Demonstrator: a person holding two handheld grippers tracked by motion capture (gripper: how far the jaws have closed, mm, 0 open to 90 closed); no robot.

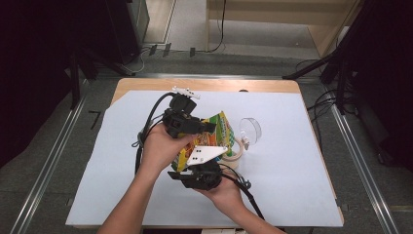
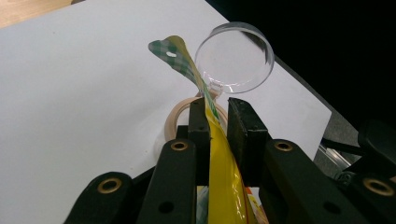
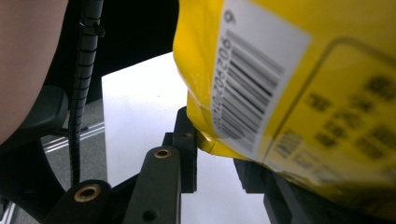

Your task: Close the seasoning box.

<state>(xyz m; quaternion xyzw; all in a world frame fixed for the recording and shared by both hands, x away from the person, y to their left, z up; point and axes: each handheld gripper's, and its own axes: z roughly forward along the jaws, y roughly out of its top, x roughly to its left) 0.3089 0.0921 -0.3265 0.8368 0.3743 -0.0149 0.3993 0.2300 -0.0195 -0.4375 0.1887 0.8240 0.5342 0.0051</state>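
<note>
A yellow snack packet (image 1: 221,128) with a green checked top hangs above the middle of the table, held between both grippers. My left gripper (image 1: 206,127) grips it from the left near the top; in the left gripper view the packet (image 2: 223,182) runs edge-on between the two jaws of that gripper (image 2: 217,111). My right gripper (image 1: 197,171), with its grey plate on top, holds the packet from below. In the right gripper view the barcoded bottom corner of the packet (image 3: 303,70) sits pinched between that gripper's (image 3: 217,149) jaws.
A clear round lid (image 1: 250,129) stands tilted up just right of the packet, hinged over a light wooden ring (image 1: 235,157) on the white sheet (image 1: 292,170). The lid (image 2: 236,58) and ring (image 2: 173,120) lie right behind the packet in the left gripper view.
</note>
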